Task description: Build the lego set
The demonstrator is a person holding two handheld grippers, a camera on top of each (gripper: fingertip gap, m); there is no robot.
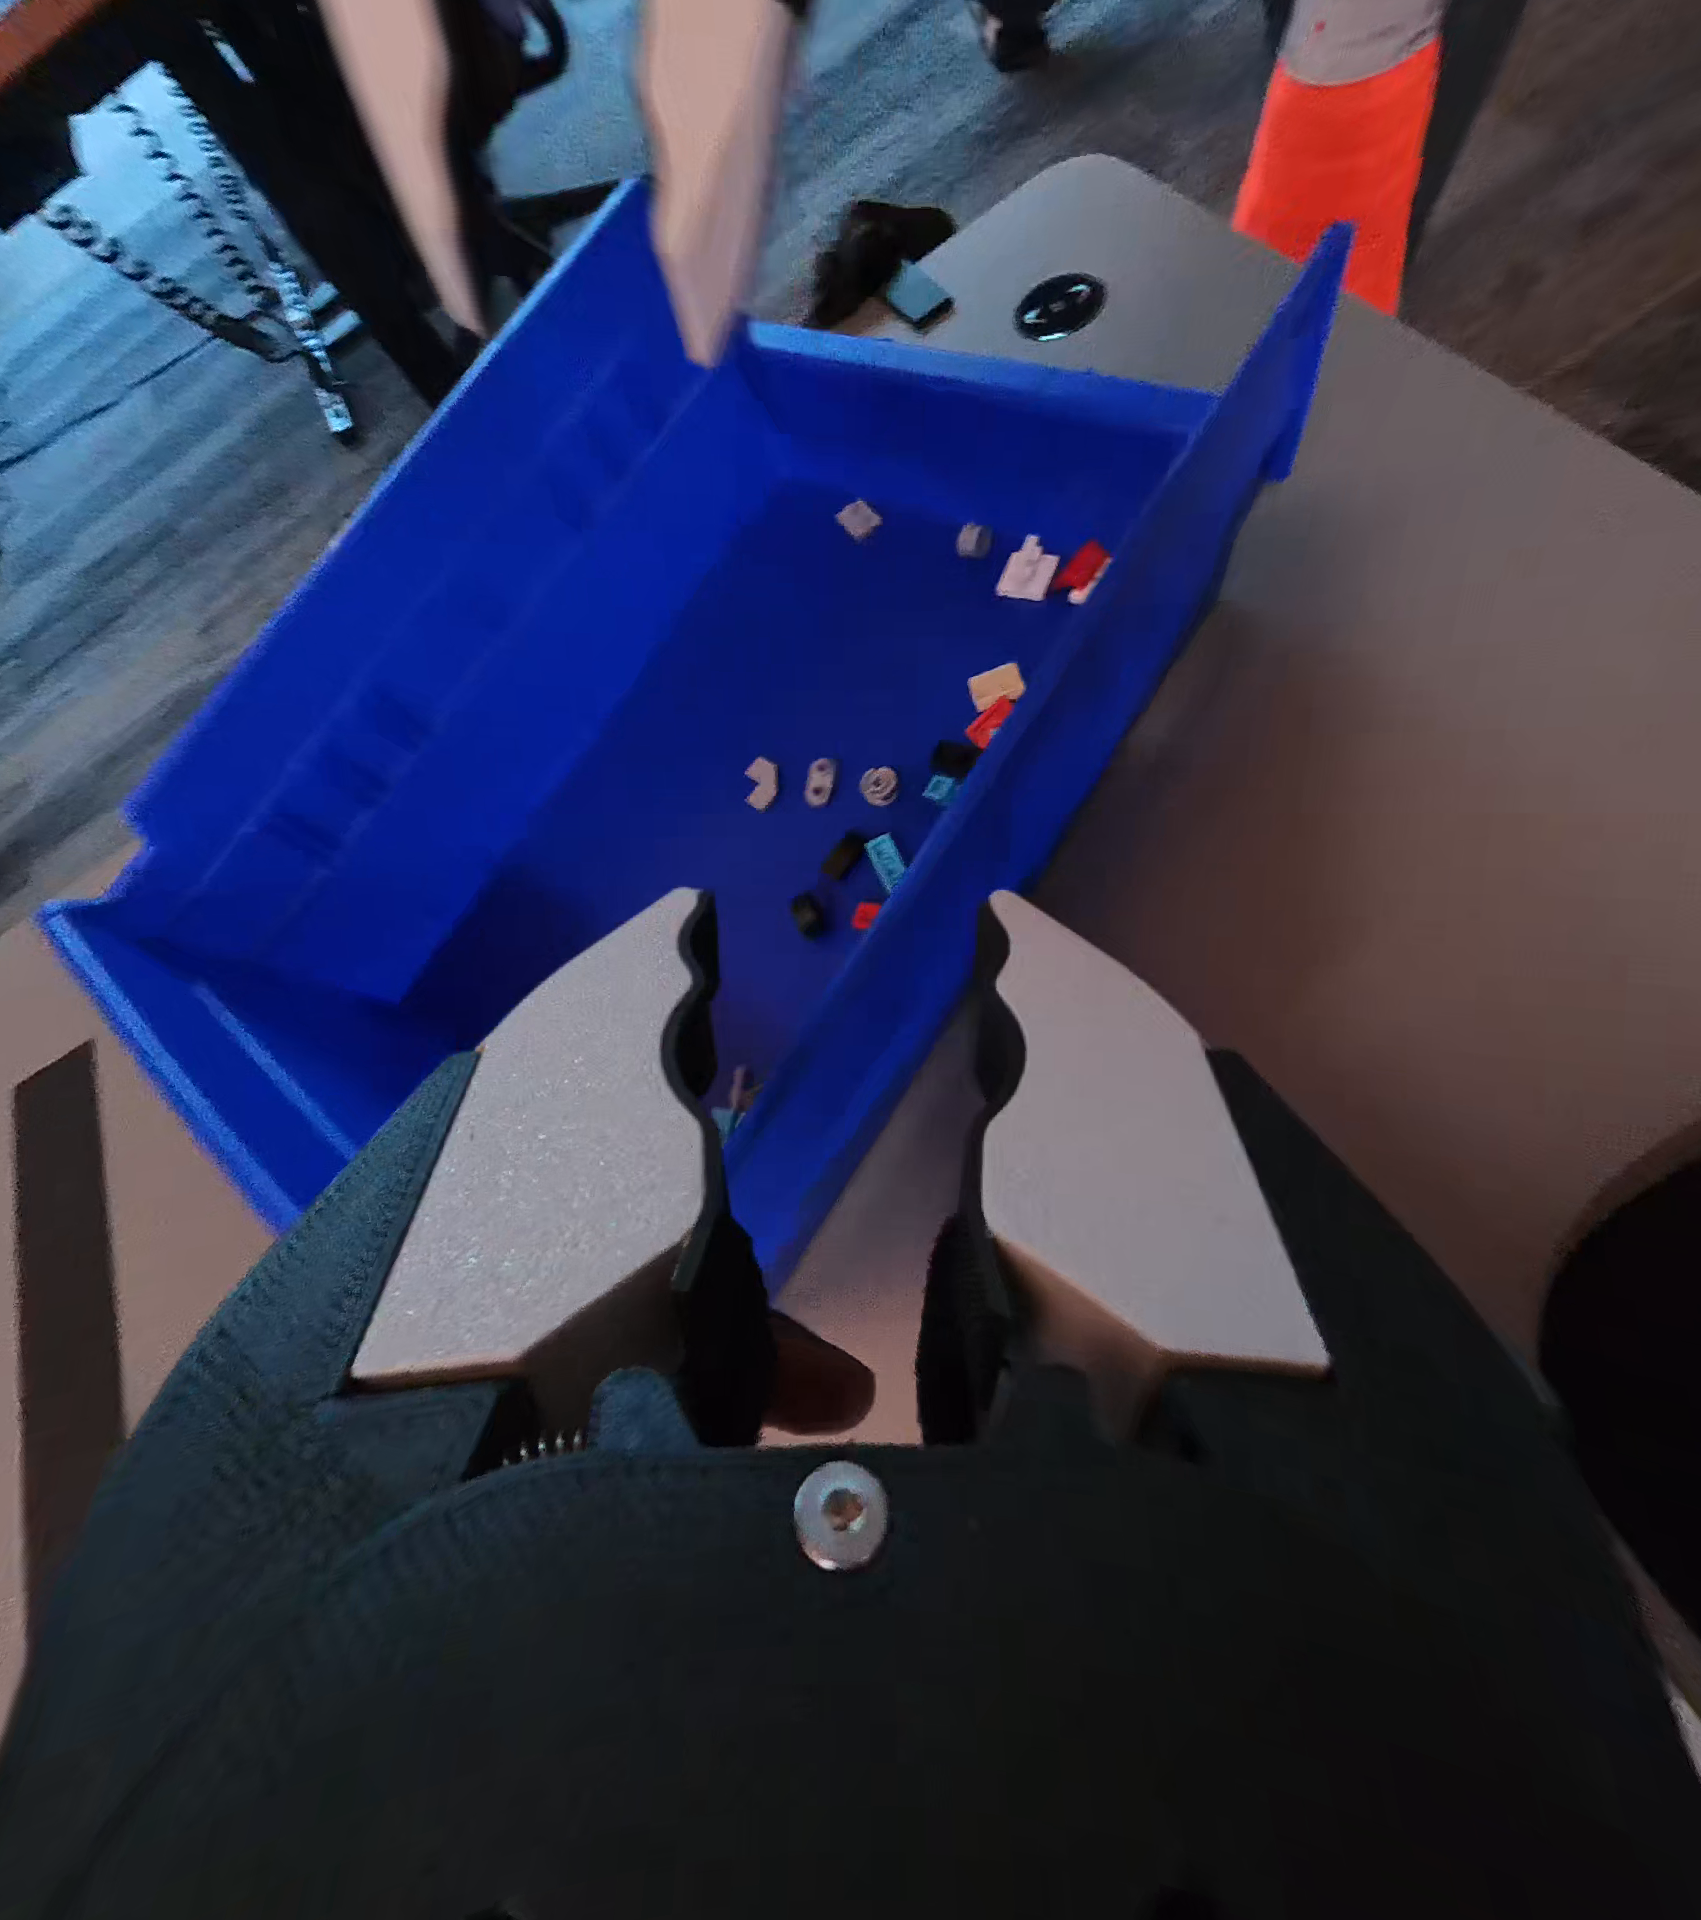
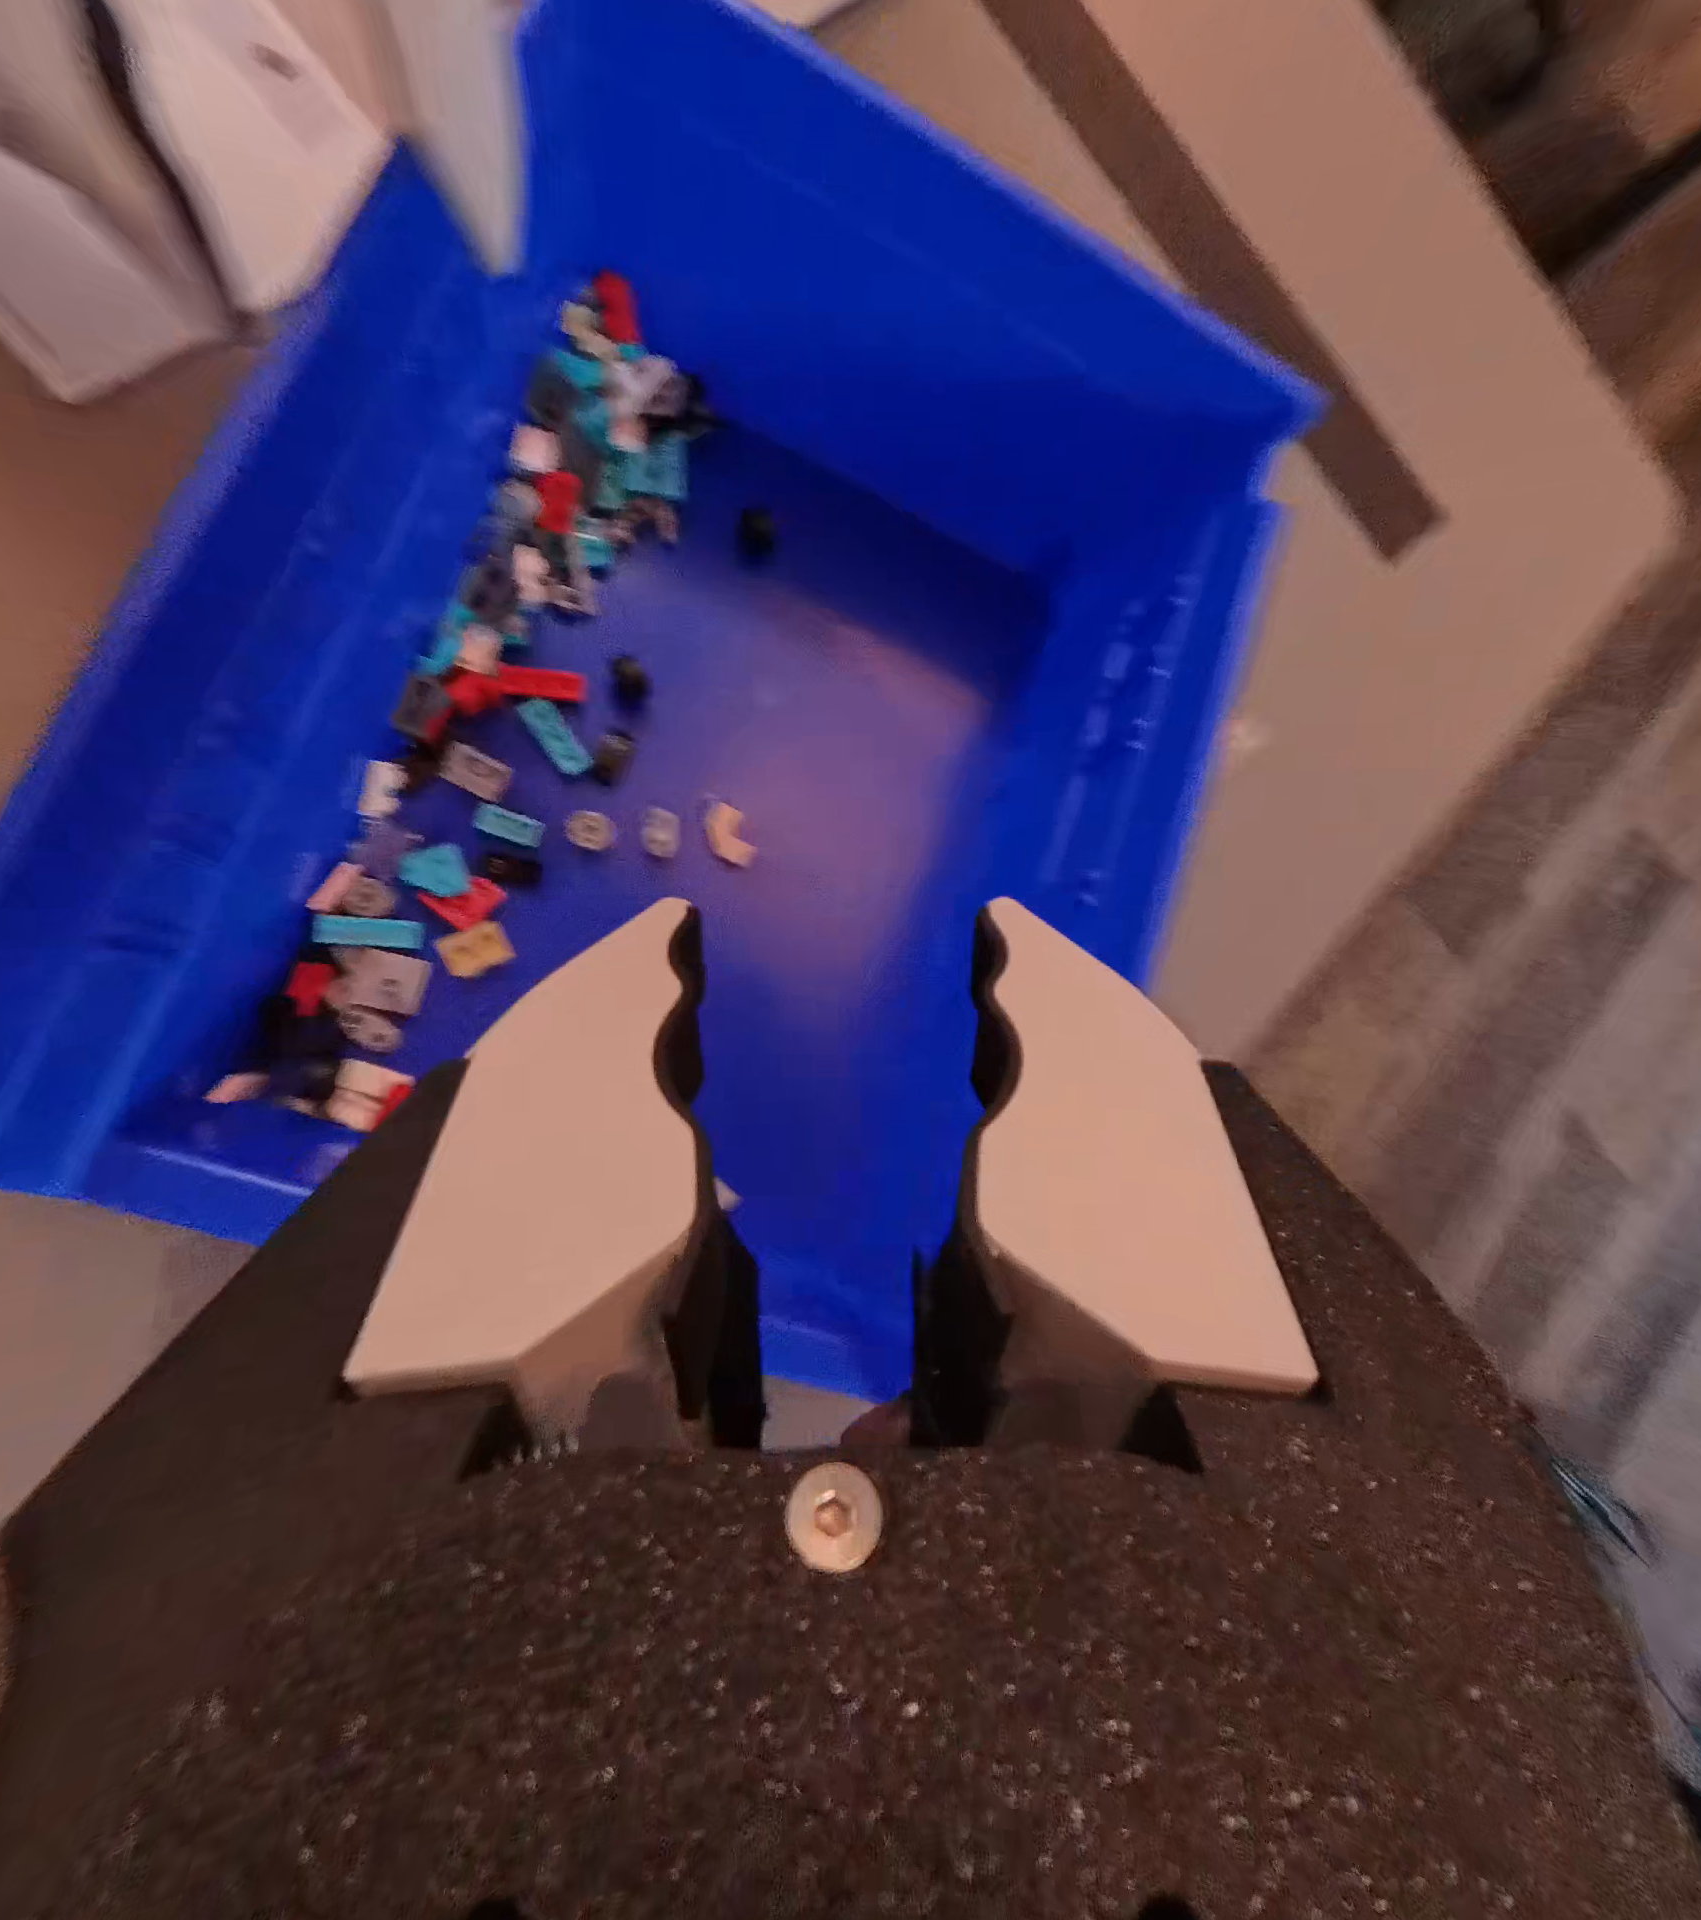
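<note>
left gripper [image 1: 841,904]: jaws apart, nothing clamped; they straddle the near side wall of the blue bin [image 1: 472,665], one finger over the bin floor, the other outside over the table [image 1: 1511,831]; right gripper [image 2: 835,909]: jaws apart, empty, hanging over the near end of the same blue bin [image 2: 150,790], both fingers above bare floor.

one bin, on a pale table; lego pieces [image 2: 513,665] lie loose inside it, none held; most are heaped in a long band along the bin wall on the left of the right wrist view, too many and too blurred to count; colours seen there: teal, red, grey, black, white, one tan plate [image 2: 475,948].

apart from the band, toward the bin's middle: a row of three pale small pieces just beyond the right gripper tips, a round one [image 2: 589,829], a small clear-looking one [image 2: 660,829], a curved corner piece [image 2: 730,829]; the same three show in the left wrist view, with the corner piece [image 1: 761,781] farthest from the wall; two separate black pieces farther up the bin floor [image 2: 630,681], [image 2: 759,530].

beyond the bin's far end in the left wrist view: one orange cone [image 1: 1339,145] on the floor; one dark round item [image 1: 1059,304] on the table; a pale blurred shape [image 1: 721,177] above the bin's far rim, identity unclear.
</note>
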